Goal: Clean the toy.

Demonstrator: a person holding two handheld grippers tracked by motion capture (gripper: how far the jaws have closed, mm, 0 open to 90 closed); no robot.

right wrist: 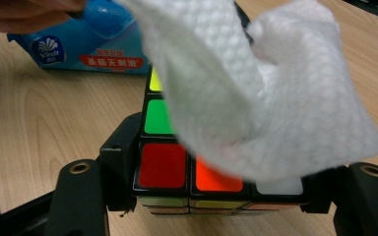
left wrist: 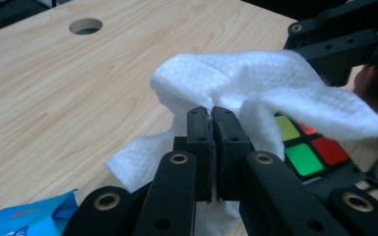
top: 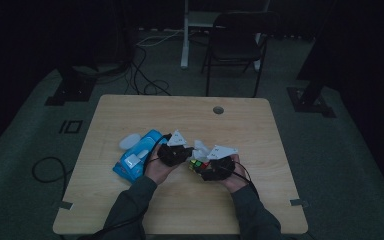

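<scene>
A dimpled matt paper wipe drapes the glossy plastic cube on the smooth wood-grain table.

Both forearms wear dark grey-green sleeves. Each black gripper, the left gripper and the right gripper, carries a pale three-cornered plate, trailing black cable, and brass-ringed screw holes (along its links).

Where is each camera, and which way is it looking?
High view: above the person's side, looking forward and down on the table; forearms, hands and both grippers show.
Left gripper view: rides the left gripper, its jaws pinching the white wipe.
Right gripper view: rides the right gripper, its jaws clamping the puzzle cube.
All three share wipe, cube and the blue wipes pack.
</scene>
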